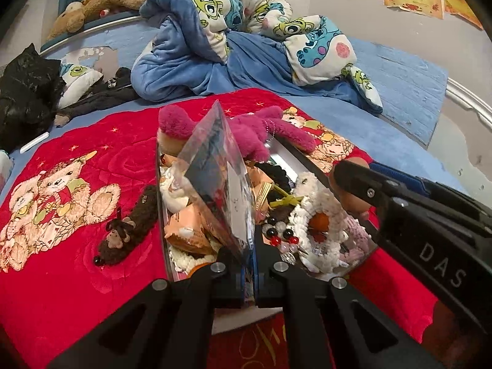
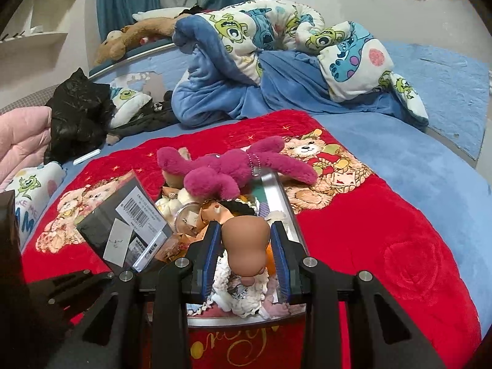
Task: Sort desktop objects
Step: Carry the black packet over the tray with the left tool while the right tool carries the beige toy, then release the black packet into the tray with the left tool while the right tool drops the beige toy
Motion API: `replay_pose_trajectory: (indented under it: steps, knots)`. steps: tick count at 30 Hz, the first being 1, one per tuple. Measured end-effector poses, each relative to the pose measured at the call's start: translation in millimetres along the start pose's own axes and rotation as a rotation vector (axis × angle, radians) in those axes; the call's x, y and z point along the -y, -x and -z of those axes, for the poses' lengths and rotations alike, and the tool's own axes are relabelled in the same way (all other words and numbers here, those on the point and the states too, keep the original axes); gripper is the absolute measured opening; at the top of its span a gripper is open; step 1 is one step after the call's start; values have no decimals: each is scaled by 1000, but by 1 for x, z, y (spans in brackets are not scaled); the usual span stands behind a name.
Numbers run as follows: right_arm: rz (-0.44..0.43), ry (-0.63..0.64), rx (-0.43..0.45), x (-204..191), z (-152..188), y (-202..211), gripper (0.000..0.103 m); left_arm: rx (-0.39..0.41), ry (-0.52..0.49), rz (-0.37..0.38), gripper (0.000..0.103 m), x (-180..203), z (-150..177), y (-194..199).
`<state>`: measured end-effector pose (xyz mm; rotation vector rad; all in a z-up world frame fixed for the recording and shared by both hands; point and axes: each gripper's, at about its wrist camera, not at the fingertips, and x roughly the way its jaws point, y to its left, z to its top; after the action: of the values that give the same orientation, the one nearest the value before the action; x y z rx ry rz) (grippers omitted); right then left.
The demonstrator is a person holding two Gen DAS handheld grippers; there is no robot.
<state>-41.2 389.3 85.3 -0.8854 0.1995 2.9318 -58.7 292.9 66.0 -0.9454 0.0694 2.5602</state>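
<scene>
Left claw pinches barcoded packet; "DAS" marks right claw.

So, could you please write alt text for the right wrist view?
The right tool grips a tan rubbery toy over a metal tin crammed with trinkets on a red blanket. A magenta plush drapes over the tin's far end.

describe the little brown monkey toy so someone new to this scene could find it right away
Start at the red blanket with the teddy-bear print spread over the bed. Just left of the silver box crammed with toys, the brown monkey toy lies alone on the blanket. It is long, dark brown and fuzzy, the only toy outside the box on that side.
</scene>
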Motion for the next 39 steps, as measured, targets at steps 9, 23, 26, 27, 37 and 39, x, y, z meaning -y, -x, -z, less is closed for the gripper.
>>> replay_pose_trajectory:
  steps: [9,23,26,27,37,39]
  knots:
    - [-78,-28,-19,11,-8,-30,32,-27,3,-9,3,-12,-10,-39]
    - [-16,-24,-92,6,-1,-80,31,0,-33,-4,3,-13,-14,-67]
    - [-15,-34,-86,8,0,-80,31,6,-34,-15,3,-11,-13,-67]
    - [-12,-34,-85,8,0,-80,31,7,-34,-17,3,-11,-12,-66]
    - [3,-27,-75,3,1,-81,31,9,-43,-27,3,-10,-10,-67]
    - [2,-27,-76,3,1,-81,32,8,-42,-28,3,-10,-10,-66]
